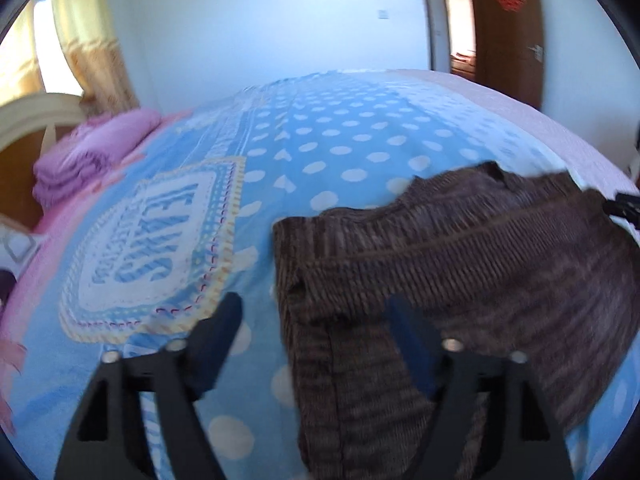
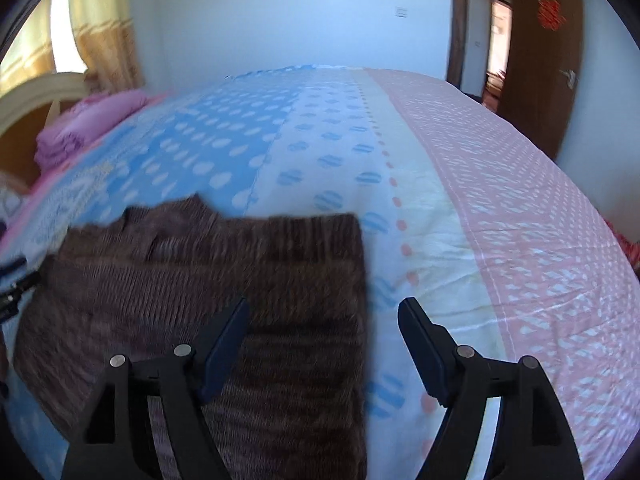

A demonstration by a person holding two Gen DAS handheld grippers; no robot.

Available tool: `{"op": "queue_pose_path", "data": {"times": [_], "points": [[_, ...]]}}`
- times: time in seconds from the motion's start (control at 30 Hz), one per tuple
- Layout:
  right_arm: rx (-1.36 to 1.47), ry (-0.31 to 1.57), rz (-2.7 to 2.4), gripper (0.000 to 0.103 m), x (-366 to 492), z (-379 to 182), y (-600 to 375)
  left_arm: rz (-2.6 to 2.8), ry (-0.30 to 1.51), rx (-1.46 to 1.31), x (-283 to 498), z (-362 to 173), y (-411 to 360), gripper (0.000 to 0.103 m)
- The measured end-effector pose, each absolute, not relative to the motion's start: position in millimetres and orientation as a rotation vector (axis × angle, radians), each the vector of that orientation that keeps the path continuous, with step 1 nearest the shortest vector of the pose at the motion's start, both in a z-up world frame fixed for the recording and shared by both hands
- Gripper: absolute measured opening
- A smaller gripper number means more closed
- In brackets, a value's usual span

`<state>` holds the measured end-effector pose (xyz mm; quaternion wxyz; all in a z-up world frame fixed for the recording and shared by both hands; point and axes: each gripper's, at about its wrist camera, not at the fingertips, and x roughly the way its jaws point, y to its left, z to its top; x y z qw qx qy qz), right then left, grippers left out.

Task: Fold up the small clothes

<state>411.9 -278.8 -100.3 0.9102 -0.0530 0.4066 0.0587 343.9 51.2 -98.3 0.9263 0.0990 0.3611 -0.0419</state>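
Bedroom walls are pale, and a wide bed carries everything under a blue bedspread [image 1: 344, 160] with white dots. From the tongs outward: the left gripper [image 1: 316, 332] has its jaws wide apart and holds nothing; it hangs over the left edge of the brown ribbed garment [image 1: 460, 264], one finger above the bedspread and the other above the cloth. The right gripper [image 2: 324, 328] is also wide and has nothing between its fingers; it hangs over the right edge of the same garment [image 2: 200, 280], its left finger above the cloth and its right finger above the pale part of the bedspread [image 2: 440, 240]. This garment lies rather flat on the bed, near its front edge, between the two grippers. Folded purple blankets [image 1: 80, 156] are at the far left corner, beside a cream headboard [image 1: 36, 116]. Yellow curtains [image 1: 88, 36] hang behind them. On the far right a brown door [image 2: 548, 52] stands open.
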Motion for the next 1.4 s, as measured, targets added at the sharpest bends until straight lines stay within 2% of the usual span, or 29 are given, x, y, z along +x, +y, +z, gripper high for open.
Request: {"op": "queue_pose_path", "data": {"times": [0.03, 0.13, 0.23, 0.43, 0.63, 0.73, 1.0, 1.07, 1.13, 1.2, 1.27, 1.33, 1.37, 1.4], "points": [[-0.179, 0.845, 0.115, 0.077, 409.0, -104.6, -268.9, -0.092, 0.755, 0.248, 343.8, -102.1, 46.8, 0.091], [-0.374, 0.878, 0.089, 0.077, 413.6, -122.5, -241.0, -0.070, 0.797, 0.435, 349.6, -123.7, 28.4, 0.092], [-0.443, 0.865, 0.071, 0.077, 430.1, -119.4, -229.5, -0.039, 0.788, 0.411, 366.8, -121.0, 28.9, 0.092], [-0.439, 0.827, -0.034, 0.077, 490.2, -84.1, -232.9, 0.083, 0.752, 0.363, 414.7, -94.9, 35.8, 0.092], [-0.311, 0.815, -0.068, 0.077, 497.8, -70.4, -256.2, 0.160, 0.750, 0.248, 434.8, -74.9, 64.6, 0.093], [-0.293, 0.833, -0.031, 0.077, 474.3, -79.9, -267.4, 0.147, 0.763, 0.212, 414.8, -79.9, 78.0, 0.093], [0.054, 0.851, 0.127, 0.077, 367.0, -85.8, -325.4, -0.015, 0.789, 0.043, 307.8, -100.2, 104.4, 0.093], [0.114, 0.861, 0.139, 0.077, 344.0, -89.0, -335.0, -0.057, 0.801, -0.013, 292.4, -104.0, 106.2, 0.088], [0.139, 0.877, 0.157, 0.077, 332.9, -94.2, -337.2, -0.093, 0.815, -0.049, 282.6, -107.7, 103.4, 0.076], [0.127, 0.896, 0.175, 0.077, 322.3, -100.8, -332.4, -0.132, 0.818, -0.059, 277.3, -110.7, 95.1, 0.070], [0.126, 0.905, 0.178, 0.070, 315.3, -107.7, -329.5, -0.149, 0.826, -0.058, 275.7, -113.1, 87.2, 0.065], [0.143, 0.928, 0.190, 0.055, 314.9, -118.4, -329.6, -0.165, 0.842, -0.072, 279.0, -118.4, 82.0, 0.057], [0.148, 0.935, 0.191, 0.051, 315.2, -122.9, -328.8, -0.160, 0.848, -0.078, 278.4, -121.0, 82.1, 0.053], [0.150, 0.937, 0.190, 0.041, 315.2, -126.5, -328.9, -0.162, 0.858, -0.089, 280.1, -124.2, 82.3, 0.041]]}}
